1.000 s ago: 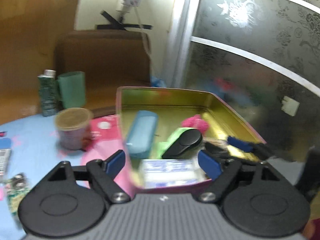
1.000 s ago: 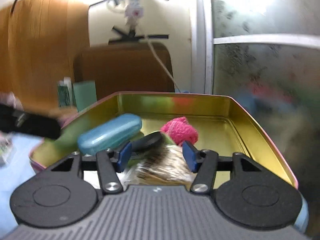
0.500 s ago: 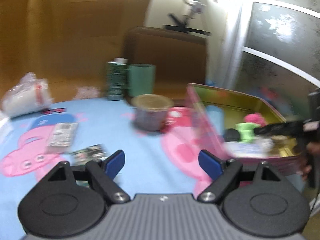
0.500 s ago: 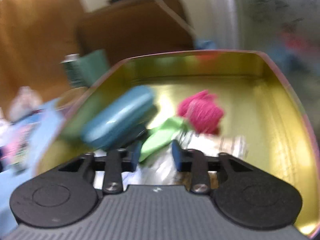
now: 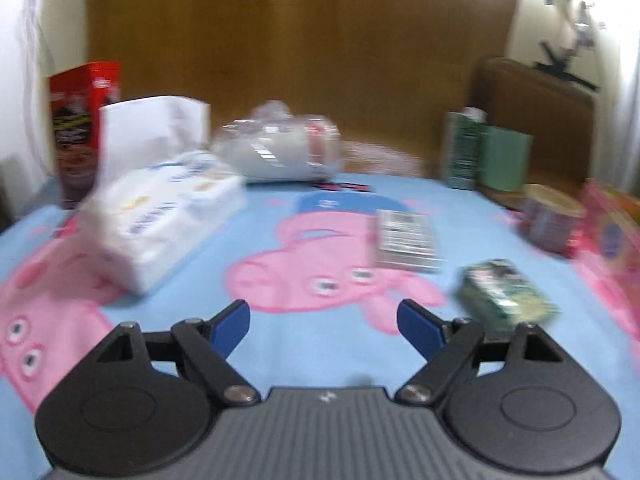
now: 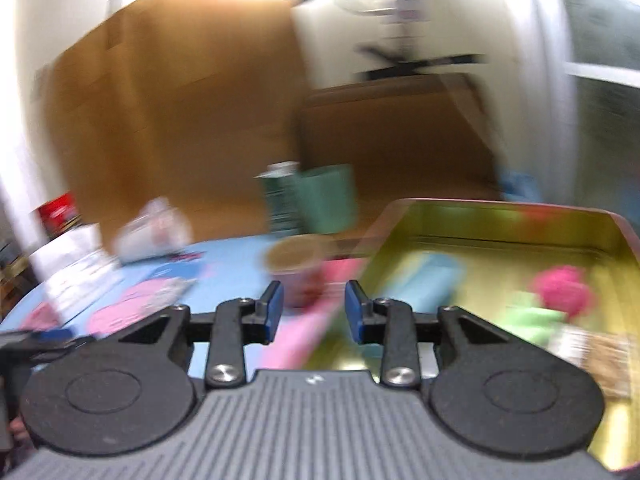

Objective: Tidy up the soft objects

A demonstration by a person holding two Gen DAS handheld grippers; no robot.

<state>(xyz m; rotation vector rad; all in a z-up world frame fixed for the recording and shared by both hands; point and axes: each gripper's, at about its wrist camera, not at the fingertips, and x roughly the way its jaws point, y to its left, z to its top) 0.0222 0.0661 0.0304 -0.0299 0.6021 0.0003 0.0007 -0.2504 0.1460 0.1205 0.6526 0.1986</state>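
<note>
Left gripper (image 5: 323,326) hangs wide, nothing between its jaws, over the blue cartoon cloth (image 5: 328,356). Right gripper (image 6: 314,314) is empty, jaws opening, beside the gold tin (image 6: 624,264), which holds a pink yarn ball (image 6: 564,290) and more. We'd go next for the tissue pack (image 5: 160,216), far left: soft, light, slick film wrap (blurred, so we're guessing), so we pinch across the narrow end. Small green packet (image 5: 504,294) sits near right, crinkly-looking.

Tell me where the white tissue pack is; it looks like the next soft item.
In the left wrist view, the white tissue pack lies left on the cartoon-pig cloth, before the white bag.
</note>
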